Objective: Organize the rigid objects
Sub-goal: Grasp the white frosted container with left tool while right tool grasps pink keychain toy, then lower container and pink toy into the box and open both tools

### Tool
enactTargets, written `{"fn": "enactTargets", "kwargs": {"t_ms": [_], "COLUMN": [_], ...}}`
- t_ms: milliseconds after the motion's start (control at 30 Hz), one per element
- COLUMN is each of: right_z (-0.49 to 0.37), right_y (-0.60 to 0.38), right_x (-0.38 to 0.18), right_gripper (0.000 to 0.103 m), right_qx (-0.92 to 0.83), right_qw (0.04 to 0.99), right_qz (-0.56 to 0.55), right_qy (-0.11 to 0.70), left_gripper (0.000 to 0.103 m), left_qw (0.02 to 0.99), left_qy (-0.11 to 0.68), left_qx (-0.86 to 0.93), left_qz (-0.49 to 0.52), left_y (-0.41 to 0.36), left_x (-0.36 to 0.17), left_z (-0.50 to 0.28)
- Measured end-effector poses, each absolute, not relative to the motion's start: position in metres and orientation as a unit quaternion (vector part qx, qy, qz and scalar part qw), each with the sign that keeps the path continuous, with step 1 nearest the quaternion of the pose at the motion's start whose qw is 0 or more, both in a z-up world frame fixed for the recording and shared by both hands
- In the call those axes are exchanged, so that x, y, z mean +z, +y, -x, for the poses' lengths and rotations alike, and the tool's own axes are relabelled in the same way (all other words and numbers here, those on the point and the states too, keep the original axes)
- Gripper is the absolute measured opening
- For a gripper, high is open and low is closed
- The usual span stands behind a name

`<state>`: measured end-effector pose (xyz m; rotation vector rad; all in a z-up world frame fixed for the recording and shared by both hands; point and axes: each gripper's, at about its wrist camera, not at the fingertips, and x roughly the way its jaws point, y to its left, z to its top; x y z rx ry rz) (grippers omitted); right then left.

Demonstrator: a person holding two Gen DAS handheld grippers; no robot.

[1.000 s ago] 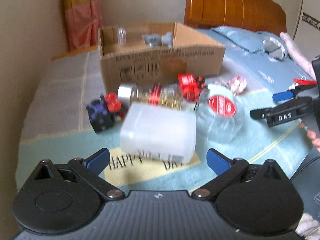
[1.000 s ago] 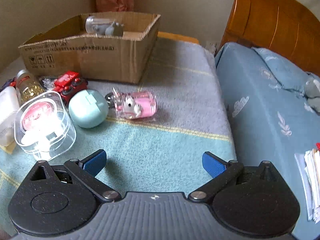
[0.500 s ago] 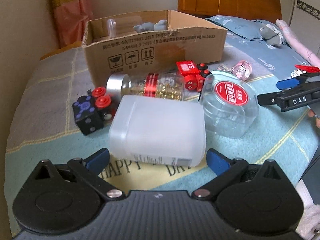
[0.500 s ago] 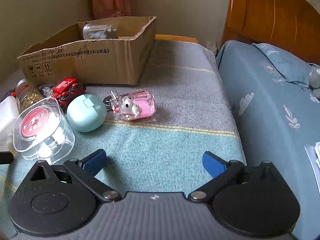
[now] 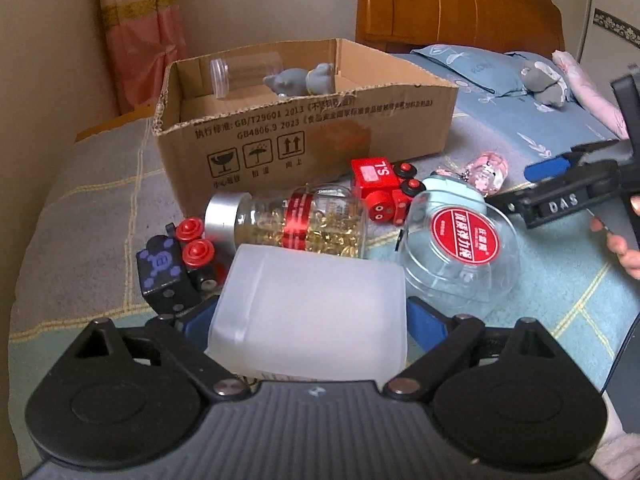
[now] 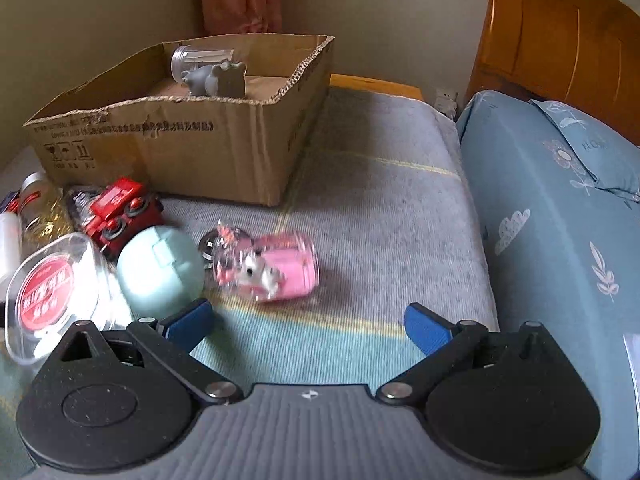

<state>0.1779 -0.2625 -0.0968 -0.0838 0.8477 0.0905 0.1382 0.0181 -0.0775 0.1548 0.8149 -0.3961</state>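
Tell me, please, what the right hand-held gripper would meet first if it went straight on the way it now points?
Probably the pink keychain charm: it lies just ahead of the open right hand-held gripper, slightly left of centre. Depth is unclear, so the gripper might skim the blanket beside it instead.

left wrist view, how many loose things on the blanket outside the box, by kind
Toy train cars: 2, red train car, black block car
Jars and bottles: 3, frosted plastic bottle, capsule bottle, clear jar with red label
Pink keychain charm: 1
Mint round case: 1
Total: 7
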Motion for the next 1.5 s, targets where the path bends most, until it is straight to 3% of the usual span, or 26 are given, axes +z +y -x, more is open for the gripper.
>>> {"fn": "enactTargets", "kwargs": {"t_ms": [433,533,867,1500], "right_z": [-0.191,-0.192,-0.191,-0.164], "right_y": [-0.262,-0.259,-0.249,-0.245], "right_x": [-0.095,-0.092,-0.085,-0.035], "right_gripper": [0.102,0.088,0.057,0.056], "right_qx": [0.038,0.055,0.085,0.109], "right_qw": [0.913,0.913,0.909,0.903], "right_qz": [0.062,0.060,0.061,0.095], "right_qy": [0.401,0.400,0.404,0.405], "left_gripper": [0.094,0.094,0.085,0.085], "left_qw": [0.898,0.899,0.896,0.872], "left_qy": [0.388,0.384,0.391,0.413], "left_qx": [-0.189,-0.190,-0.186,-0.223], "left_qz": [-0.085,-0.091,-0.100,-0.139], "left_y": [0.014,0.012,0.012,0.020], "left_x": [-0.071,-0.068,-0.066,-0.021], "left_z": [-0.136,-0.137,-0.140,-0.137]}}
